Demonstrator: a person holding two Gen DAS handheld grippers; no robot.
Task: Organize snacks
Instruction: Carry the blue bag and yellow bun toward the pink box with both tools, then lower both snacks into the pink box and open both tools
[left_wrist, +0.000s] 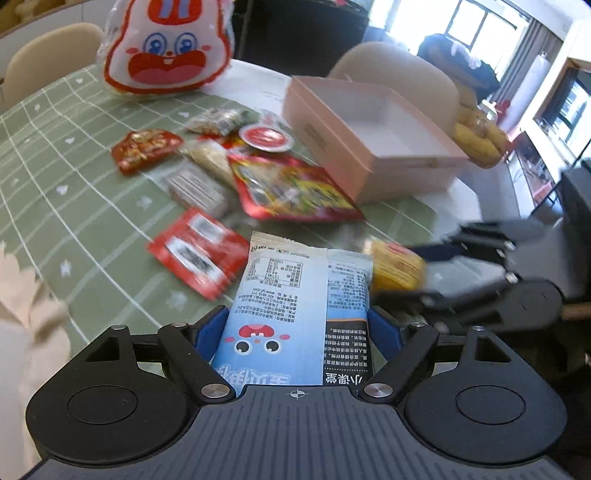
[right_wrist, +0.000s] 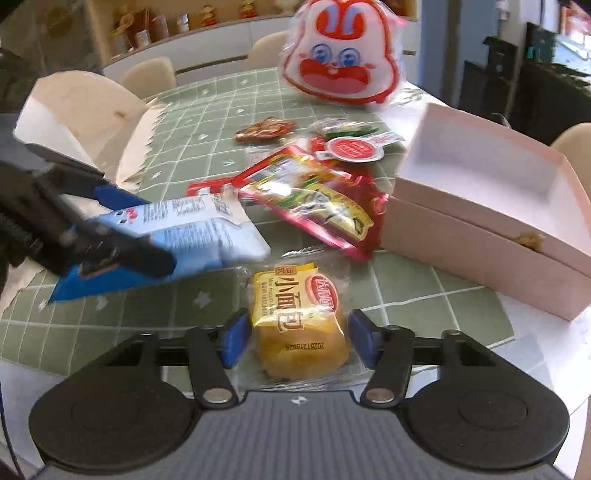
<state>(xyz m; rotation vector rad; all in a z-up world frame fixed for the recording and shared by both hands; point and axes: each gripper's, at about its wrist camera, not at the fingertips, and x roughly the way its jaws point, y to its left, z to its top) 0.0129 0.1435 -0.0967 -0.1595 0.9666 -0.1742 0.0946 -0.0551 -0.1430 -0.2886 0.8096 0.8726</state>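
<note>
Table with a green checked cloth, snacks strewn over it

The table (right_wrist: 207, 110) carries an open pink box (right_wrist: 491, 206), an upright rabbit-face bag (right_wrist: 341, 55), a big red-and-yellow pouch (right_wrist: 325, 206), a round red-topped cup (right_wrist: 352, 148), small red packets (left_wrist: 199, 251), and a yellow bread pack (right_wrist: 295, 317).

The yellow bread packet (right_wrist: 295, 317) carries large brown characters "小面包" on its front, with a red oval logo beside them (its white lettering too blurred to read). Lower on the clear wrap a printed code reads "20251215", followed by two or three more characters that cannot be made out. The blue and white snack packet (left_wrist: 291, 306) shows "400 0819 717" and "www.lyf.com" in small print, seen upside down, above a nutrition table too fine to read. The round red sticker (right_wrist: 352, 149) has text, illegible.
</note>
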